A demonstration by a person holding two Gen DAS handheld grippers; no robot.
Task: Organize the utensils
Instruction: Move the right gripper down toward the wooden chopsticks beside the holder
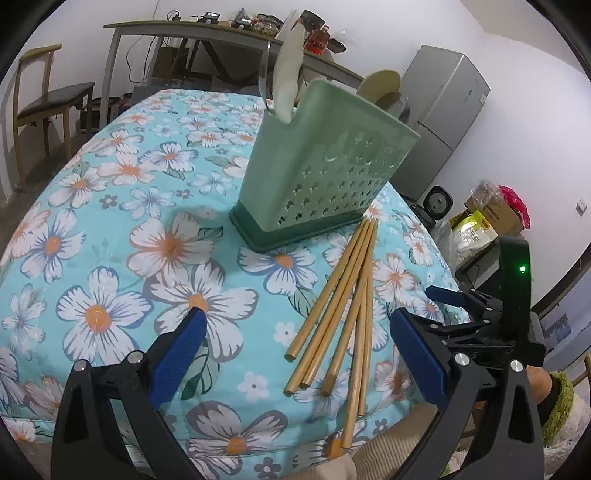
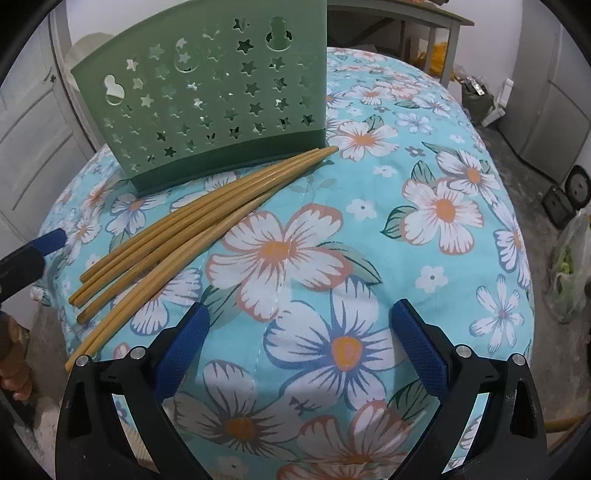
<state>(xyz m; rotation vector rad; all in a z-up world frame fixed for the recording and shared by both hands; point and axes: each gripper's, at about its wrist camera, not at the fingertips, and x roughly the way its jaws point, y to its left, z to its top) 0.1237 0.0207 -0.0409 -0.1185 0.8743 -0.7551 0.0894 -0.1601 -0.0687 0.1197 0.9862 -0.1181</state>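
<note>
Your two wrist views look down close over the desk [image 1: 110, 206] from opposite sides, sharing the chopsticks [image 1: 343, 306] and green holder [image 1: 321, 173]

No legible text, brand, number or sign can be made out in either view. Some print is carried by a yellow-green package [image 1: 474, 232] on the floor in the left wrist view, but it is too small and blurred to be read.

I'm in a home, lived-in room. Floral tablecloth [image 1: 110, 221] on the table, grey fridge [image 1: 439, 122], wooden chair [image 1: 40, 107], cluttered side table [image 1: 207, 31], panelled door [image 2: 29, 140].
</note>
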